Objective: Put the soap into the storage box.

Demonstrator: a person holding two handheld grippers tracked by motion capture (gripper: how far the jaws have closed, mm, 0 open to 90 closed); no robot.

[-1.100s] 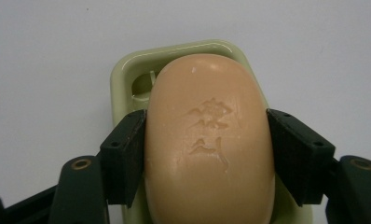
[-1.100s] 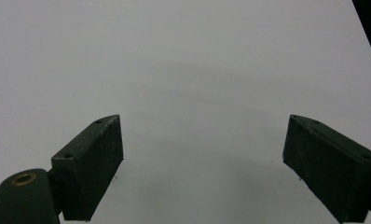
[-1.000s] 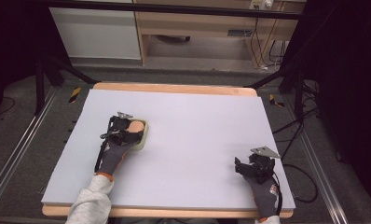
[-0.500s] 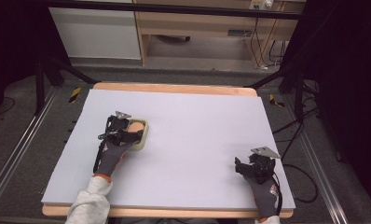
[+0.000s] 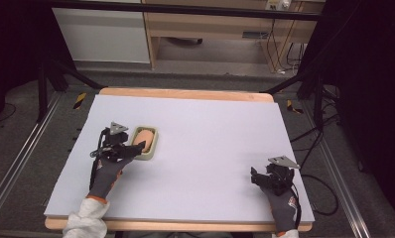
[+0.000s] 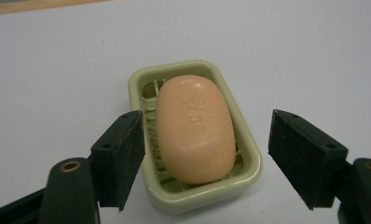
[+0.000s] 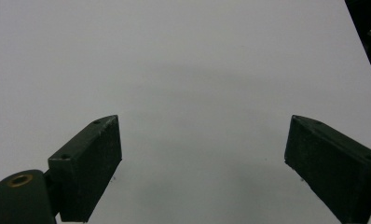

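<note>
My right gripper [image 5: 274, 177] at surface's [image 5: 210, 148] 4 o'clock, jaws wide, empty. Left gripper [image 6: 204, 154] at 9 o'clock, jaws wide, straddling soap [image 6: 195, 128] in dish [image 6: 249, 154], untouched. Likely pre-grasp; next: advance, close on soap.

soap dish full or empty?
Full: a peach soap bar lies in the green soap dish, between the left gripper's open jaws.

Glossy plastic dish [image 6: 249, 161], matt soap [image 6: 195, 128]
</note>
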